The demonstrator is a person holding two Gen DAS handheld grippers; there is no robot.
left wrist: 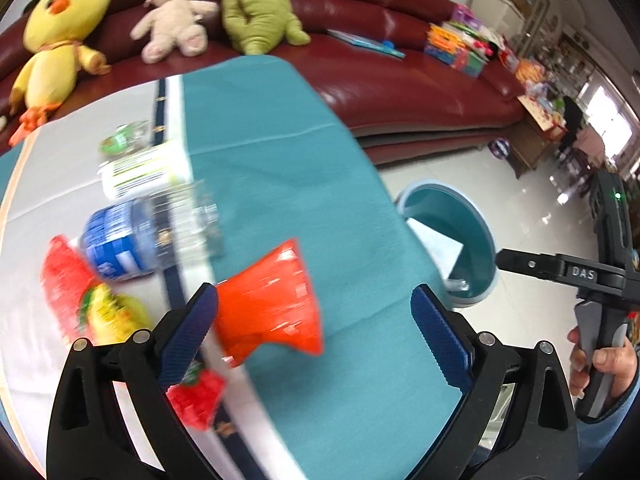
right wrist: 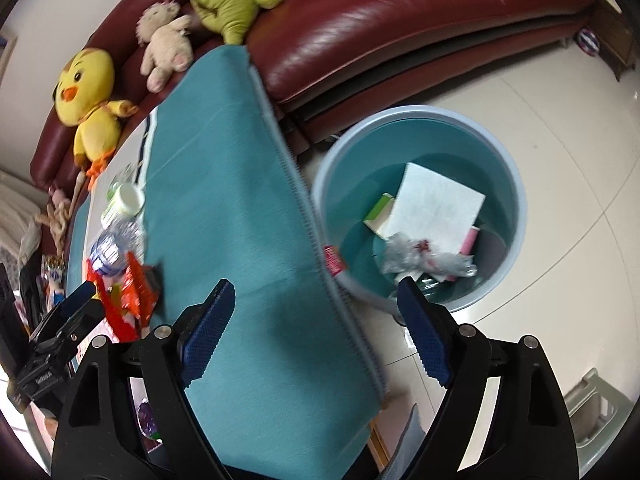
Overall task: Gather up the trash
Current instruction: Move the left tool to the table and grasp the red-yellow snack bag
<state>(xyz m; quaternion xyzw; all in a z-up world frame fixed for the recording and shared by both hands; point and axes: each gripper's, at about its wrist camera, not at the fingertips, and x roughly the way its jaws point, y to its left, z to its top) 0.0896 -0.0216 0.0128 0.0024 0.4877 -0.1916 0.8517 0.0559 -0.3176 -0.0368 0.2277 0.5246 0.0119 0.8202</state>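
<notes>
Both tongs, left (left wrist: 314, 320) and right (right wrist: 316, 324), wide apart, empty; one orange wrapper (left wrist: 272, 304), one bin (right wrist: 516, 184).

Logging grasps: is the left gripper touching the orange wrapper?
Cannot tell. In the left wrist view the orange wrapper meets one finger of the open left gripper, but blur hides contact.

I count three plush toys (left wrist: 168, 16) on the sofa, two bottles (left wrist: 148, 232), three red wrappers (left wrist: 272, 304), one bin (right wrist: 420, 120)
</notes>
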